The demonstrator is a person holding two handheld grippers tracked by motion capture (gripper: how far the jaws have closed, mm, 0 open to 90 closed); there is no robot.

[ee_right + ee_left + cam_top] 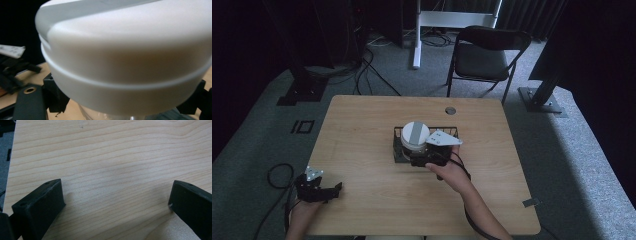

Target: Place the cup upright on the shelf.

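A clear jar with a white lid stands in a black wire basket at the middle of the wooden table. My right gripper reaches it from the near side. In the right gripper view the lid looms very close, and the black jaws stand wide apart on either side of the jar just under it; contact is hidden. My right gripper looks open. At the table's front left corner my left gripper rests low over bare wood. My left gripper is open and holds nothing.
A black folding chair stands beyond the far edge, next to a white stand leg. A round cable hole sits near the table's far edge. Cables lie on the grey carpet at left. Black stand bases flank the table.
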